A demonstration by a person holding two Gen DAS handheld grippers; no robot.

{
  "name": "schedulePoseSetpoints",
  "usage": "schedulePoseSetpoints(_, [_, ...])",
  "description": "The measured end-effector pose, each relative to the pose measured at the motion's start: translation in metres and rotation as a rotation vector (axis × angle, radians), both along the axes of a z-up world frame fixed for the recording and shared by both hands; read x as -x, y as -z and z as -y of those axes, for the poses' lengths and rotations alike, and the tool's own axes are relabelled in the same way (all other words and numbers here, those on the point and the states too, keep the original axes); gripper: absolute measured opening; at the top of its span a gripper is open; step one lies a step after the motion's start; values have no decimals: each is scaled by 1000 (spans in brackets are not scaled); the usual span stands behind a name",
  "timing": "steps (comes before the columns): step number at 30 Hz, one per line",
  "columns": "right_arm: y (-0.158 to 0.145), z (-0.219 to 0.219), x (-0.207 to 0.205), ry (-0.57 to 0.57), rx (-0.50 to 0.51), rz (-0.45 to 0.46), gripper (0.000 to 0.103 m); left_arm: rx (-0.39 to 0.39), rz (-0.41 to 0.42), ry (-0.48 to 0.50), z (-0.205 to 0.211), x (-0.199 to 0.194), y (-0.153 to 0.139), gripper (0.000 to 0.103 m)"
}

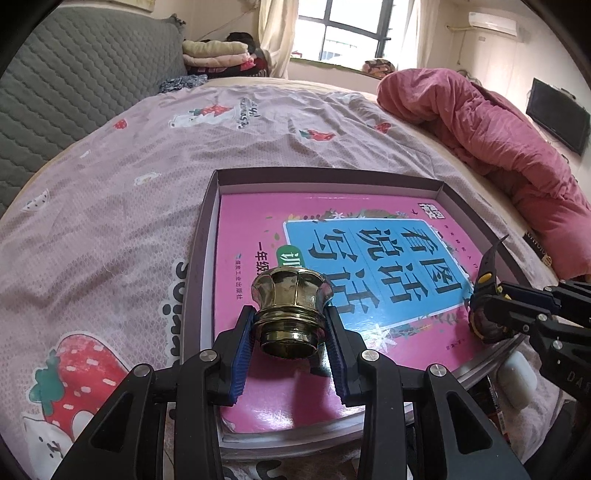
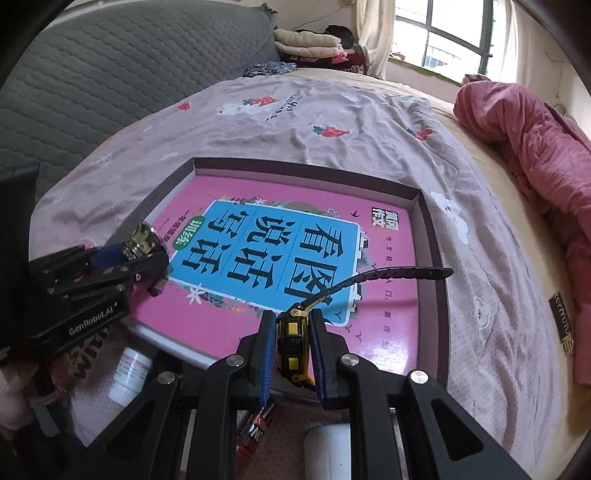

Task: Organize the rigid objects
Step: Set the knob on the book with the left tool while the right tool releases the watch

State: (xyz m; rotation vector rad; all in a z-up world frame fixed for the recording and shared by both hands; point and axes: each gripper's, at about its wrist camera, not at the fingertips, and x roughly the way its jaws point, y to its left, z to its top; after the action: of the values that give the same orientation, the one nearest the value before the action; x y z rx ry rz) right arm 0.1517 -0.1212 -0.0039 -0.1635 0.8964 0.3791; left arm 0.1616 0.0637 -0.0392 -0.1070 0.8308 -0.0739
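Spread across the bed, a mauve sheet printed with strawberries (image 1: 110,206) carries a shallow dark-walled cardboard box (image 1: 207,221), and I take that box as my landmark. Inside it, covering nearly the whole floor, lies a pink softcover workbook with a blue title panel (image 1: 280,398).

My left gripper (image 1: 291,328) hangs over the near left part of the box, above the pink cover. Its jaws stand at a narrow gap, clamped on the neck of a shiny brass-coloured fluted metal knob (image 1: 290,291); the blue ribbed pads (image 1: 242,354) press on both sides of it, and the knob's flared crown points away from me.

My right gripper (image 2: 293,332) sits over the near right edge of the box. Its jaws are almost fully closed on a black-and-yellow wristwatch (image 2: 290,339), held on edge by its case, with the black perforated strap (image 2: 399,275) arching out over the workbook toward the box's right wall.

Just outside the box's near wall, on the sheet, I see a small white plastic pill bottle with a printed label (image 2: 129,373), a red-and-black tube-like item (image 2: 255,432) partly hidden under my right gripper, and a white cylindrical object (image 2: 328,450) I cannot identify. Beyond the box's right wall, a rumpled rose-pink quilt (image 1: 491,136) lies along the bed. Beyond the box's far wall, a grey quilted headboard (image 1: 74,81) rises at the left, with folded blankets (image 1: 218,53) beside it beneath a window (image 1: 343,26).
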Motion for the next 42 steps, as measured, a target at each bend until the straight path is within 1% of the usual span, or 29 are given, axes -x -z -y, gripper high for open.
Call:
schedulePoseSetpoints(4, [0, -1, -4, 20, -38, -8, 18, -14, 0, 10, 3, -1, 1, 37])
schedulePoseSetpoints(9, [1, -1, 0, 26, -42, 2, 18, -45, 1, 30, 9, -1, 2, 37])
schedulePoseSetpoints(14, [1, 0, 4, 30, -46, 6, 20, -59, -4, 40, 11, -1, 3, 37])
schedulePoseSetpoints(18, [1, -1, 7, 28, -44, 9, 20, -70, -4, 41, 13, 0, 4, 37])
schedulePoseSetpoints(21, [1, -1, 10, 30, -46, 5, 20, -97, -11, 40, 16, 0, 5, 38])
schedulePoseSetpoints(26, [0, -1, 13, 35, -43, 5, 21, -117, -30, 18, 17, 1, 4, 38])
schedulePoseSetpoints(29, [-1, -1, 13, 38, -39, 1, 21, -116, -38, -20, 11, 1, 3, 38])
schedulePoseSetpoints(31, [-2, -1, 13, 43, -39, 3, 21, -99, -39, -28, 7, 2, 2, 39])
schedulePoseSetpoints(32, [-2, -1, 12, 45, -37, 1, 21, -104, -40, -31, 8, 2, 1, 39])
schedulePoseSetpoints(35, [-2, 0, 12, 50, -40, 1, 21, -123, -41, -28, 10, 3, 3, 39])
schedulePoseSetpoints(41, [-6, 5, 15, 70, -39, 23, 22, -81, -31, -13, 9, 5, 3, 39])
schedulePoseSetpoints(42, [-7, 6, 15, 75, -40, 24, 24, -74, -29, -11, 9, 5, 3, 39])
